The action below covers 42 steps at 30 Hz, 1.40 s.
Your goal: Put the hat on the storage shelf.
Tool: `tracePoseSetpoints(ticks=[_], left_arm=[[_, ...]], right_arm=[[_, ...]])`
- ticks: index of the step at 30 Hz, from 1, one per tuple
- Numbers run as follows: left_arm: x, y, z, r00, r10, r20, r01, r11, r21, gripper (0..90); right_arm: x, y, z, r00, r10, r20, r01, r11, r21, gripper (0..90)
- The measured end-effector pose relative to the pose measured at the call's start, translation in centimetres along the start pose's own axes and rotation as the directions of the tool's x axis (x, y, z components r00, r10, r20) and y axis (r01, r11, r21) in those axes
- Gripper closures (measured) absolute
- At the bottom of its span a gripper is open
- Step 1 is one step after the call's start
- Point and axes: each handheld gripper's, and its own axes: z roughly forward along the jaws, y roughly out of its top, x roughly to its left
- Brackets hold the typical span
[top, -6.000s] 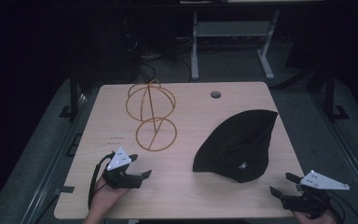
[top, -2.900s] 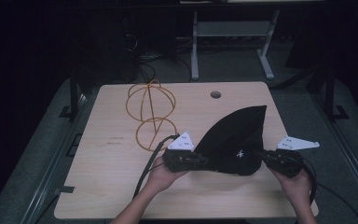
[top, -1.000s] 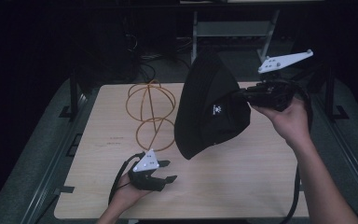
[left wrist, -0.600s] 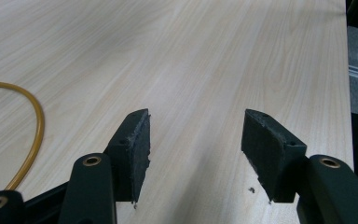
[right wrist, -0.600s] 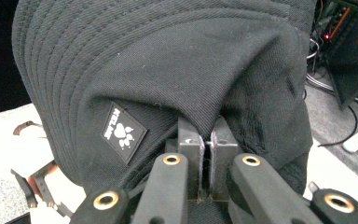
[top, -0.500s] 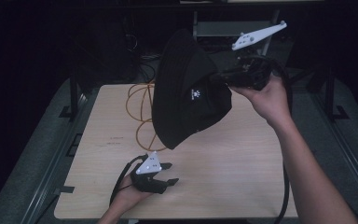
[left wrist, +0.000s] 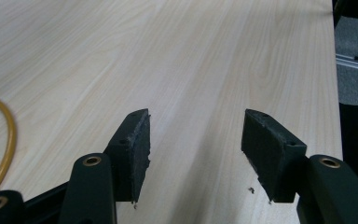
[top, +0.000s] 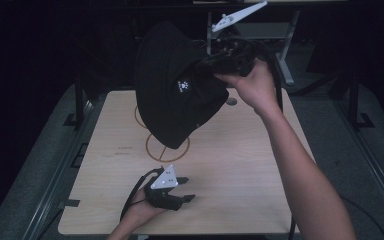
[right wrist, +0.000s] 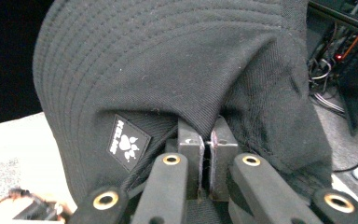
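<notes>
A black bucket hat (top: 177, 87) with a small paw-print label hangs in the air above the far half of the table, over the orange wire stand. My right gripper (top: 207, 61) is shut on a fold of the hat's crown; in the right gripper view (right wrist: 209, 140) its pads pinch the black fabric (right wrist: 168, 70) tightly. An orange wire hat stand (top: 167, 146) sits on the table, mostly hidden behind the hat, with its base ring showing. My left gripper (top: 186, 188) rests low near the table's front edge, open with nothing between its jaws (left wrist: 196, 140).
The light wooden table (top: 240, 165) has a round cable hole (top: 231, 101) near its far edge. Dark floor and a white metal frame (top: 285, 55) lie beyond the table. A curve of the orange wire ring (left wrist: 4, 140) shows at the left of the left gripper view.
My right gripper has carried the hat left and higher, so it now hangs over the wire stand. The left gripper has stayed in place near the front edge.
</notes>
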Motion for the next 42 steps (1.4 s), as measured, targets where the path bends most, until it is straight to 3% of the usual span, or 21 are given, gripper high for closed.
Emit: tracePoseSetpoints(ticks=[13,20,25,29,32,33,34,35,37,42], left_arm=[[-0.4,0.6,0.8,0.9989,0.043,0.018,-0.043,0.9989,0.017,41.5],[-0.5,0.8,1.0,0.9974,0.068,0.024,-0.069,0.9975,0.018,41.4],[-0.6,0.8,1.0,0.9967,0.077,0.026,-0.078,0.9966,0.025,41.3],[-0.8,0.8,1.3,0.9967,0.075,0.033,-0.075,0.9969,0.024,41.3],[-1.1,0.9,1.4,0.9956,0.086,0.039,-0.087,0.9955,0.037,41.3],[-1.1,0.9,1.4,0.9955,0.086,0.039,-0.088,0.9954,0.038,41.2],[-1.1,0.9,1.4,0.9957,0.084,0.039,-0.085,0.9956,0.038,41.2],[-1.2,0.9,1.4,0.9961,0.078,0.042,-0.08,0.996,0.039,41.1],[-1.1,0.9,1.4,0.9956,0.082,0.046,-0.083,0.996,0.034,41.0],[-1.1,0.8,1.4,0.9967,0.07,0.041,-0.072,0.9969,0.032,40.5]], right_arm=[[0.0,3.6,7.5,0.9999,-0.006,-0.013,0.007,0.996,0.084,86.0],[0.3,4.2,11.8,0.999,0.019,-0.04,-0.014,0.994,0.107,85.7],[1.0,4.2,14.8,0.9995,-0.026,-0.015,0.028,0.983,0.181,85.0],[1.1,4.1,16.2,0.9989,-0.046,0.007,0.044,0.977,0.209,79.5],[1.3,3.9,16.9,0.9998,-0.008,-0.018,0.011,0.979,0.201,58.3],[1.4,3.8,17.2,0.9992,0.003,-0.041,0.006,0.975,0.221,57.6],[1.5,3.7,17.2,0.9992,-0.016,-0.036,0.024,0.973,0.229,56.1],[1.5,3.6,17.2,0.9991,-0.029,-0.031,0.035,0.974,0.223,54.9],[1.5,3.2,16.8,0.9987,-0.006,-0.051,0.016,0.98,0.199,54.0],[1.0,2.3,16.1,0.9972,0.019,-0.072,-0.005,0.982,0.186,48.5]])
